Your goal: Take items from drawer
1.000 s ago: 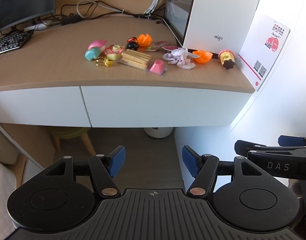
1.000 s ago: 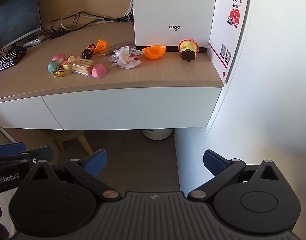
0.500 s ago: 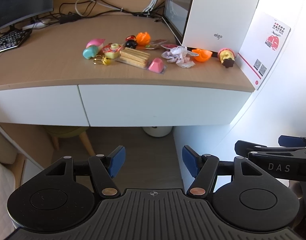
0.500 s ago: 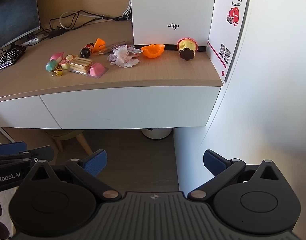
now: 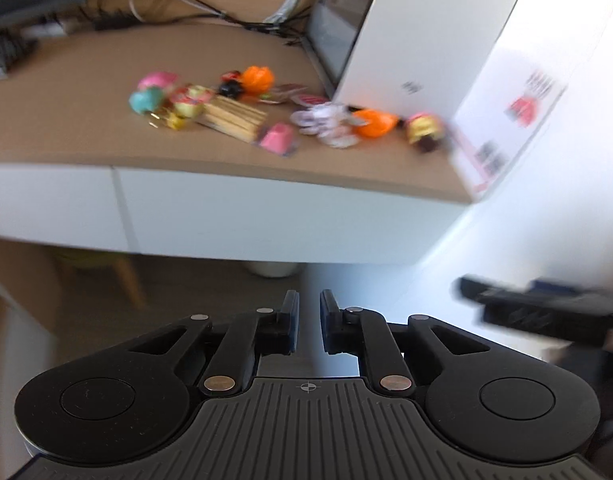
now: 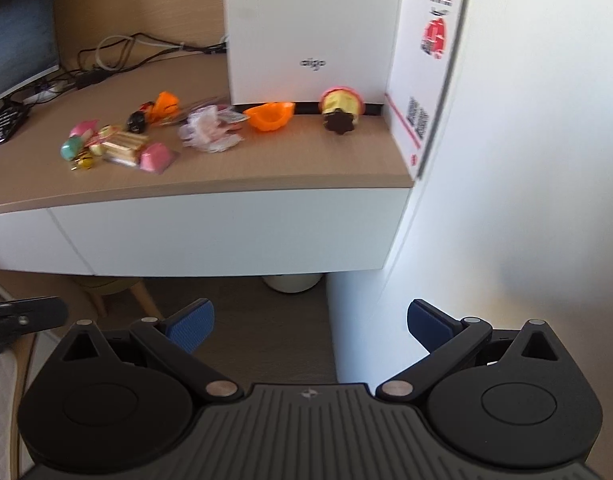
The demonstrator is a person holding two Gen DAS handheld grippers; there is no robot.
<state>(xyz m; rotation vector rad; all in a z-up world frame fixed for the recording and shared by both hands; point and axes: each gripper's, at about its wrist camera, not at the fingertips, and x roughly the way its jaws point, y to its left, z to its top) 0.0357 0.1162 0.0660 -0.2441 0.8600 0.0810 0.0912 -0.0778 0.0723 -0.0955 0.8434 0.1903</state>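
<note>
Nearest, the left gripper (image 5: pixel 309 322) has its blue-padded jaws drawn nearly together on nothing, while the right gripper (image 6: pixel 310 326) is spread wide and empty. Beyond them the white drawer front (image 6: pixel 226 234) sits flush under the wooden desktop (image 6: pixel 306 160). Only the right view shows the orange plastic bowl (image 6: pixel 269 115) crisply; the left is blurred.

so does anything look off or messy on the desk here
Small toys and snacks lie scattered on the desk top rather than stowed; both drawer fronts are shut. Nothing looks spilled or broken, though blur hides detail.
</note>
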